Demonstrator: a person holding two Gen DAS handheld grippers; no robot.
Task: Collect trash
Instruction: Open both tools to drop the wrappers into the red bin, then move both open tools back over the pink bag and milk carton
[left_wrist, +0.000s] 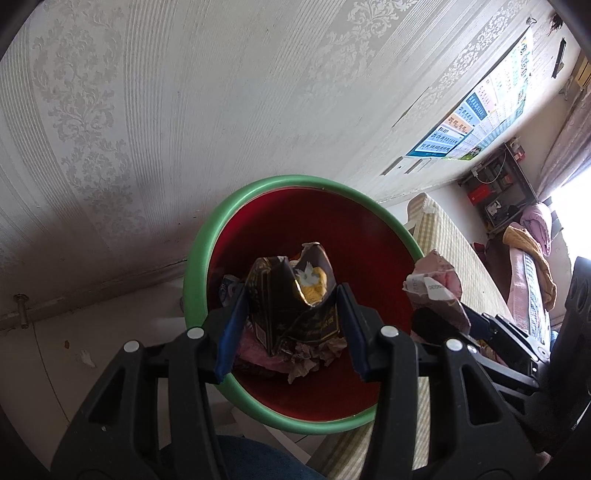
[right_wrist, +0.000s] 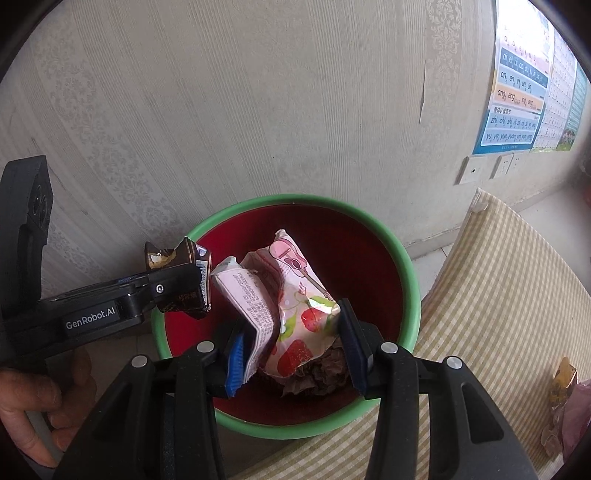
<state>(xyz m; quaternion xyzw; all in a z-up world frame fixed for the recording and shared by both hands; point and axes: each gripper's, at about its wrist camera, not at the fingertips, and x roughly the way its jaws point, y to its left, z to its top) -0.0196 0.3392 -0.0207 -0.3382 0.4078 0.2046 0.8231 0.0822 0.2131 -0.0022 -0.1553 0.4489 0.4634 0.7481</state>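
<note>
A round bin with a green rim and a red inside stands on the floor by the wall. My left gripper is shut on a crumpled dark brown wrapper over the bin's mouth. My right gripper is shut on a pink strawberry-print snack packet, also over the bin. Crumpled paper and wrappers lie at the bin's bottom. In the right wrist view the left gripper comes in from the left edge, held by a hand.
A patterned wall rises right behind the bin. A yellow checked cloth surface lies to the bin's right, with more wrappers at its far right edge. Posters hang on the wall. Scraps lie on the floor.
</note>
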